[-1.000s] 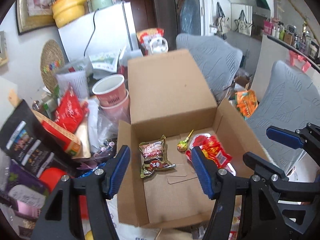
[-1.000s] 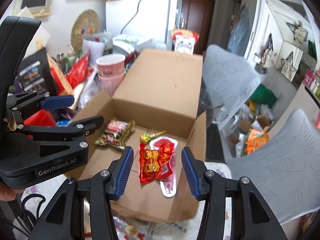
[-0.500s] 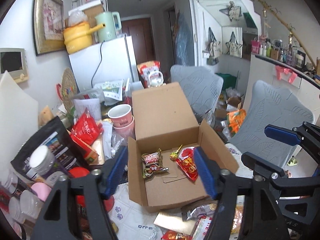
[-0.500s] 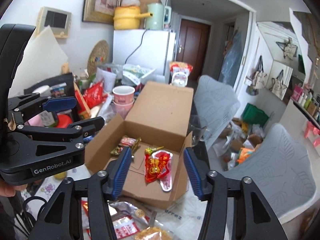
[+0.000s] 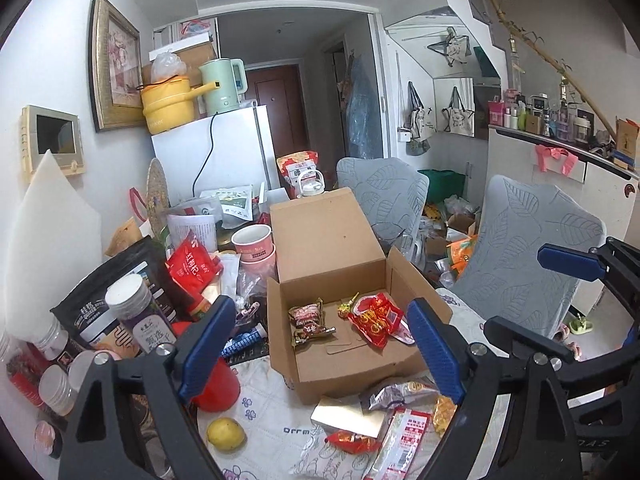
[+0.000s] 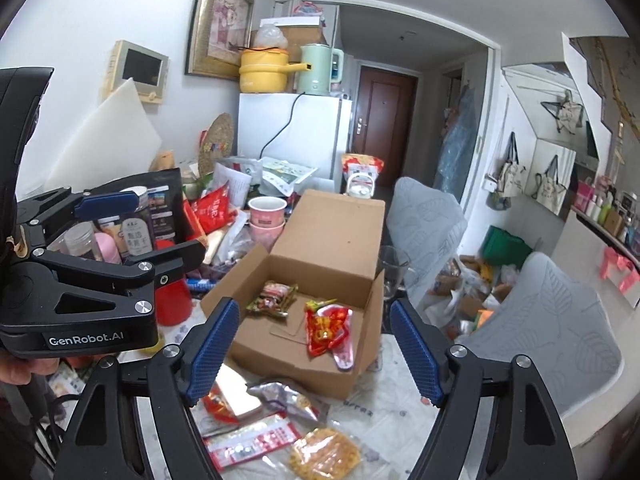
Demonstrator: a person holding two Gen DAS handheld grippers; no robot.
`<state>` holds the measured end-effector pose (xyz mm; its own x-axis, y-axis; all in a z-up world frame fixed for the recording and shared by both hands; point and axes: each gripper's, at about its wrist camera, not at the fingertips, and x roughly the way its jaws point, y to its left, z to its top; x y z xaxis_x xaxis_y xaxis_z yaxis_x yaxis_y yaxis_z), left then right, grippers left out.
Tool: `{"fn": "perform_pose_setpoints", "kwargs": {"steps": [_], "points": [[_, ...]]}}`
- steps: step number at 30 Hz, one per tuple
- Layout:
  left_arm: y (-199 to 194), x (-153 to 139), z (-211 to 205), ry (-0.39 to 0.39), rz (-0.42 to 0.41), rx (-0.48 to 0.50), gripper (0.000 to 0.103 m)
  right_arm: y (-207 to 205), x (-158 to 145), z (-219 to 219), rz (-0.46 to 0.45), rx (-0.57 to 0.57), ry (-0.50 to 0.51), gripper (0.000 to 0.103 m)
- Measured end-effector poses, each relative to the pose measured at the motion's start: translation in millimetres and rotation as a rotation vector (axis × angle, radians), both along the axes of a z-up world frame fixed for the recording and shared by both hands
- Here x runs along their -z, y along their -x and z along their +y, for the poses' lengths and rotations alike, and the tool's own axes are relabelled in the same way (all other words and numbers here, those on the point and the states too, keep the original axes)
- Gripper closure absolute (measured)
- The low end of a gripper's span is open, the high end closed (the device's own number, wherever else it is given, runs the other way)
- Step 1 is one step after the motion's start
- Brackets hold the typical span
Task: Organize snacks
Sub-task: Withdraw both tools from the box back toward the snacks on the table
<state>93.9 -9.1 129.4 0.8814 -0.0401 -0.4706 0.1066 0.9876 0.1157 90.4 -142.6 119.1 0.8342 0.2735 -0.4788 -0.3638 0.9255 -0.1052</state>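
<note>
Though open, box [image 5: 340,364] with 3 snacks [image 5: 374,318]

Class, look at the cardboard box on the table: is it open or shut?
Open: the cardboard box has its lid flap upright, and snack packets show inside.

A brown cardboard box [image 5: 332,240] held a red wrapper [image 5: 376,318] at centre frame, the lemon [image 5: 225,433] lower left was yellow, and the chair covers [image 5: 524,248] (leaf-patterned) were grey.
</note>
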Motion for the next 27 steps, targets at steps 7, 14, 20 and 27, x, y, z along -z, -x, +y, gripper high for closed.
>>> {"fn": "perform_pose_setpoints", "kwargs": {"steps": [7, 14, 20, 27], "points": [[25.8, 15.6, 4.4, 0.016, 0.011, 0.021, 0.015, 29.8, 14.6, 2.2, -0.001, -0.007, -0.004, 0.023], [50.2, 39.1, 10.8, 0.031, 0.047, 0.039, 0.015, 59.3, 40.4, 7.3, 0.022, -0.033, -0.022, 0.023], [66.3, 62.4, 16.7, 0.036, 0.077, 0.029, 0.015, 73.9, 68.9, 8.9, 0.076, -0.055, -0.068, 0.023], [70.1, 96.3, 19.6, 0.056, 0.158, 0.048, 0.015, 76.5, 104.1, 7.6, 0.143, -0.052, -0.101, 0.023]]}}
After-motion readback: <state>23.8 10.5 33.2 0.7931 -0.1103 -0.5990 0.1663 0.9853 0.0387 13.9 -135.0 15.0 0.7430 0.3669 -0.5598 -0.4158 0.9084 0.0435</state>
